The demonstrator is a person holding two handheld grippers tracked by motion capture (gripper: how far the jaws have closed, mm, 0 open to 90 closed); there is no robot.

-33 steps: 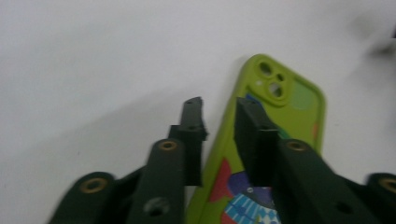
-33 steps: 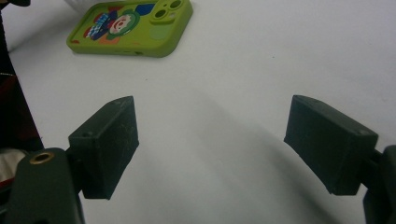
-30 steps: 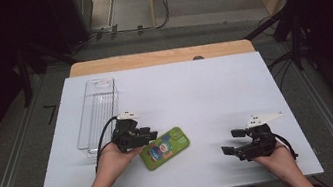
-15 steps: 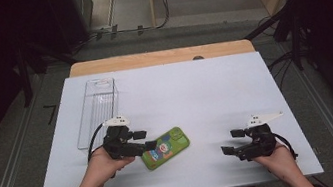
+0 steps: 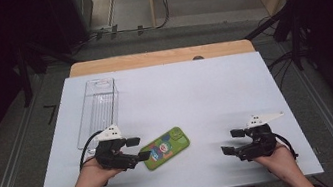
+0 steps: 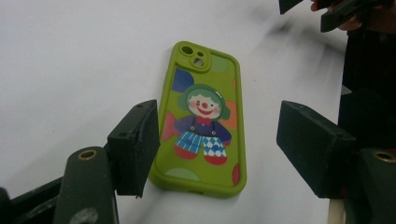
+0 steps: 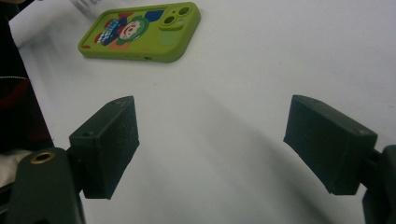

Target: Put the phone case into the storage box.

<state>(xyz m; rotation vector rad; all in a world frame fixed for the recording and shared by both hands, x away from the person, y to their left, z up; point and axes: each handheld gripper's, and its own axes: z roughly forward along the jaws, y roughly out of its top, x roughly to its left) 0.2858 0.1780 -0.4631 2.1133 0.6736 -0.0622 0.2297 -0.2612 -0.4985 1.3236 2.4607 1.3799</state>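
Phone case (image 5: 165, 147), green with a clown print, is seen lying flat on the white bench (image 5: 205, 97), print side up, near the front edge and left of centre. At the far left, toward 10 o'clock from the case, a clear plastic tray (image 5: 97, 109) is noted, well apart from it. Left tongs (image 5: 135, 149) are held wide open just beside the case's lower end, at its 8 o'clock; nothing is gripped, and in the left gripper view the case (image 6: 203, 116) is framed between the two pads without visible contact. Step in hand is judged to be the approach for a grasp. Next move is judged to call for the tongs to be advanced across the short width, then closed on the case's side edges. Long axis is laid from 8 to 2 o'clock, camera cutout pointing to 2 o'clock. Right tongs (image 5: 231, 141) are held wide open and empty, well apart at 3 o'clock.
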